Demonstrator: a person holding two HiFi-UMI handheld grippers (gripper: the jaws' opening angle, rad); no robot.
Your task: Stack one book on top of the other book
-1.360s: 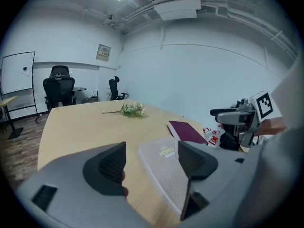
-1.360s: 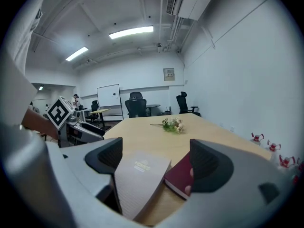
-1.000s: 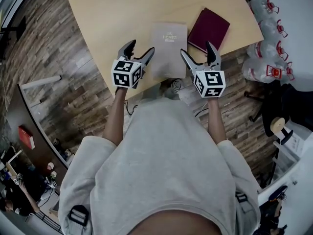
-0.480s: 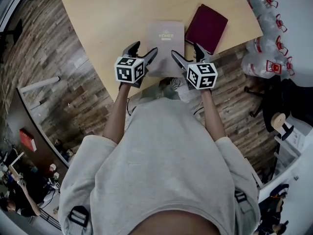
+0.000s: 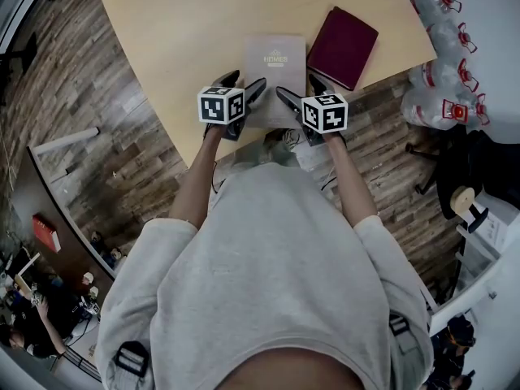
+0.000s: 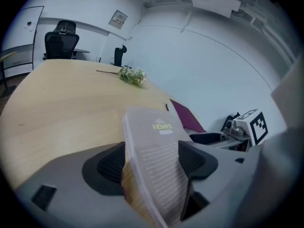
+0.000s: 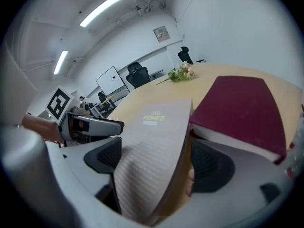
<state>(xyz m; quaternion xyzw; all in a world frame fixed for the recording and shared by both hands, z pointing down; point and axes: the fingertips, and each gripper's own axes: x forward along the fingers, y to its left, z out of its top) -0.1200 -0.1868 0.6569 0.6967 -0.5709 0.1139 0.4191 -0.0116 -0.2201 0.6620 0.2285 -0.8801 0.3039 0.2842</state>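
A thin grey book (image 5: 275,70) lies flat near the front edge of the wooden table (image 5: 187,31). A thicker maroon book (image 5: 343,45) lies just to its right, angled, and the two almost touch. My left gripper (image 5: 242,86) is open at the grey book's near left corner. My right gripper (image 5: 301,90) is open at its near right corner. In the left gripper view the grey book (image 6: 159,156) fills the gap between the wide jaws. The right gripper view shows the same, the grey book (image 7: 152,151) sitting between the jaws with the maroon book (image 7: 242,108) beside it.
A small bunch of flowers (image 6: 132,76) lies at the far end of the table. Office chairs (image 6: 61,42) stand beyond it. Several large water bottles (image 5: 443,39) sit on the floor to the right. The table's front edge runs just under my grippers.
Both grippers have moved inward and forward from beside the grey book until their jaws straddle its near corners. The books have not moved.
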